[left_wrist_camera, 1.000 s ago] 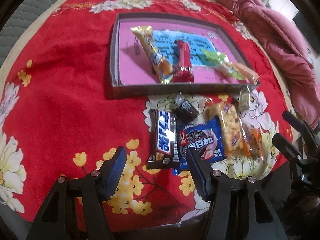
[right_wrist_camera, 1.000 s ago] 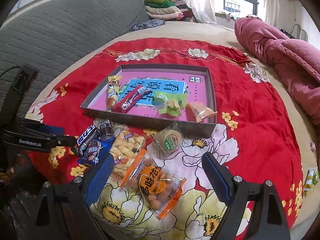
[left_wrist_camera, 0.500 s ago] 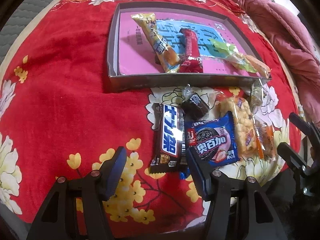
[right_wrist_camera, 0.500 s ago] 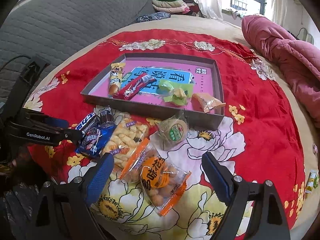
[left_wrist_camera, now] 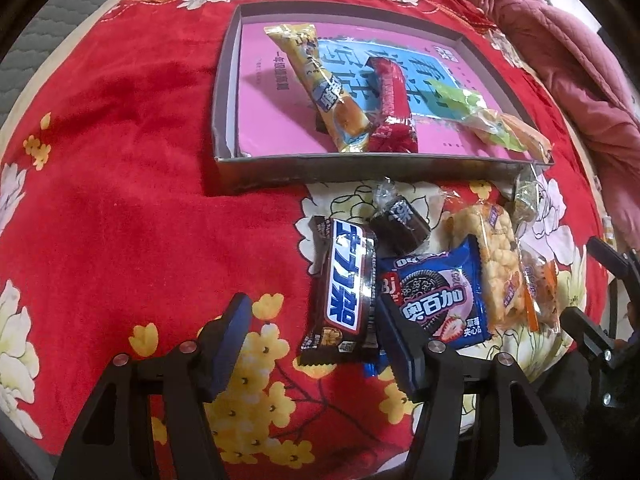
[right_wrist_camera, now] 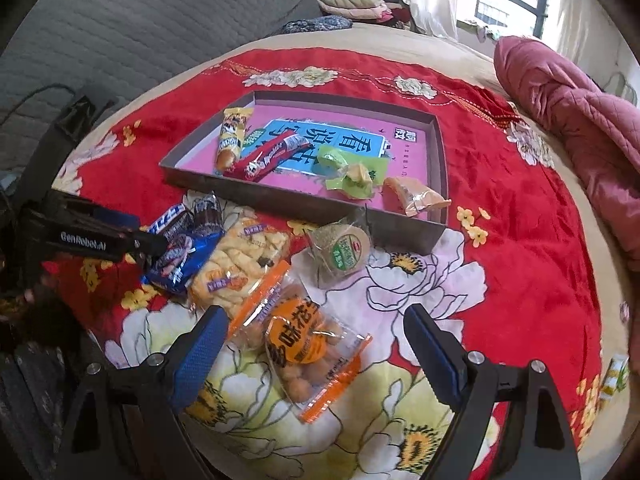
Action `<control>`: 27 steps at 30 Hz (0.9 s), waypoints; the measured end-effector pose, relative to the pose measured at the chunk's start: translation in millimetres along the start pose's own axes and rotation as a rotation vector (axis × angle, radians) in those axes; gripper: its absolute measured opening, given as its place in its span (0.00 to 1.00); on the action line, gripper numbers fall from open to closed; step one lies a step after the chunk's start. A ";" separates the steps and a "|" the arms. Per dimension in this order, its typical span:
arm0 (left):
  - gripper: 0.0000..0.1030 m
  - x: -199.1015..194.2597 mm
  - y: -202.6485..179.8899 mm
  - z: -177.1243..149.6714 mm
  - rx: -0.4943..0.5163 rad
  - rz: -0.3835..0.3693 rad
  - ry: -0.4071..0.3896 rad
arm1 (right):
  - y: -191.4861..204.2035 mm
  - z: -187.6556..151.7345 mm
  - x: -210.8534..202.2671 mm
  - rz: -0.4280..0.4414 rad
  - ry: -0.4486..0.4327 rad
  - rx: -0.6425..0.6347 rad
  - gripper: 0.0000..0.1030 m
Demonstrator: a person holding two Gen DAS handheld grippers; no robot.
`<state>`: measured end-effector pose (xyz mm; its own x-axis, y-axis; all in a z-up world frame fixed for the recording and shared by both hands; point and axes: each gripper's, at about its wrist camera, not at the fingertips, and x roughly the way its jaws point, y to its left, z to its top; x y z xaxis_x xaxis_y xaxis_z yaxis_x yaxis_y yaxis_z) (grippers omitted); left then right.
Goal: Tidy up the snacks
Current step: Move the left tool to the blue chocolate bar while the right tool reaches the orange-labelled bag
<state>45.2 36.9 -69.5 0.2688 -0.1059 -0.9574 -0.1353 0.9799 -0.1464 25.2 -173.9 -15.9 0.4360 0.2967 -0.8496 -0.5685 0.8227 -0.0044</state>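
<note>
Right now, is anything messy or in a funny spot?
Yes. The orange-wrapped snack at the near right corner of the tray sticks out over the rim instead of lying inside. Several snacks are still heaped on the red cloth in front, and the dark chocolate bar overlaps the blue cookie pack.

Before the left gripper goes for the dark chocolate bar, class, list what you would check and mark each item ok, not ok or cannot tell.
1. Left gripper open, nothing held: ok.
2. Dark chocolate bar between the fingers: not ok; it lies by the right finger, off centre.
3. Bar free of neighbours: not ok; its edge overlaps the blue cookie packet.
4. Free space in the grey tray: ok; the pink floor at its left is bare.
5. Right gripper out of the way: ok; open over the orange peanut bag.
6. Fingers touching the cloth: cannot tell.
</note>
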 end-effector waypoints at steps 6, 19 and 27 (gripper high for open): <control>0.65 -0.6 5.2 -1.3 -0.008 -0.010 0.000 | 2.8 -5.8 0.7 -0.004 0.019 -0.073 0.87; 0.65 0.0 5.3 -3.9 -0.002 0.011 -0.005 | 16.5 -14.3 23.6 -0.037 0.060 -0.183 0.87; 0.65 5.1 -4.5 2.8 0.027 0.014 -0.018 | 13.8 -16.0 44.7 -0.024 0.077 -0.201 0.87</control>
<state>49.8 32.4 -73.0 0.2845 -0.0889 -0.9546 -0.1135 0.9856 -0.1256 25.7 -157.0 -62.4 0.4008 0.2338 -0.8859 -0.6893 0.7139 -0.1235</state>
